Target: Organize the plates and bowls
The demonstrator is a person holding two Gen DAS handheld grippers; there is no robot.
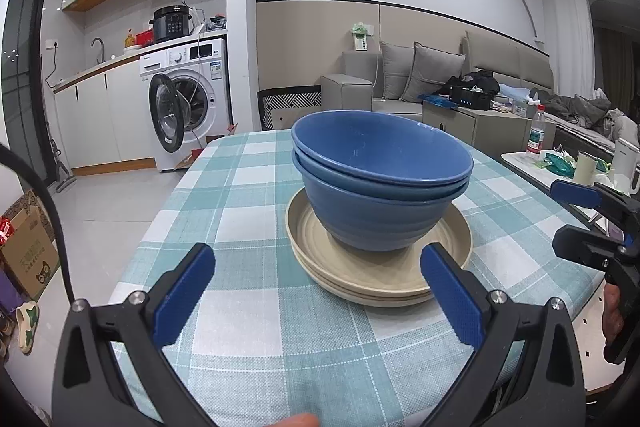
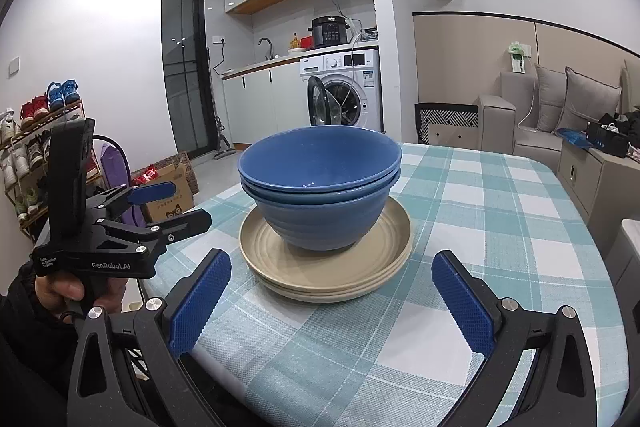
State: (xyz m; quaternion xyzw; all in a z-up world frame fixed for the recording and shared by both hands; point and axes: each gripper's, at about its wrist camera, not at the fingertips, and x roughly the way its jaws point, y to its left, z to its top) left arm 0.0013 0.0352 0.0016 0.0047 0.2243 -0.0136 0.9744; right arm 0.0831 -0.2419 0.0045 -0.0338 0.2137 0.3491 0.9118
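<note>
Two blue bowls (image 1: 380,183) nested, sitting in a stack of beige plates (image 1: 376,267) near the middle of the checked table (image 1: 240,195), a little toward the near edge. Left gripper (image 1: 320,291) fingers spread wide, empty, hovering over the near edge short of the plates, not touching them. Right gripper (image 2: 328,303) likewise spread and empty just short of the stack; in the left view it shows at the table's right edge, well apart from the bowls.
</note>
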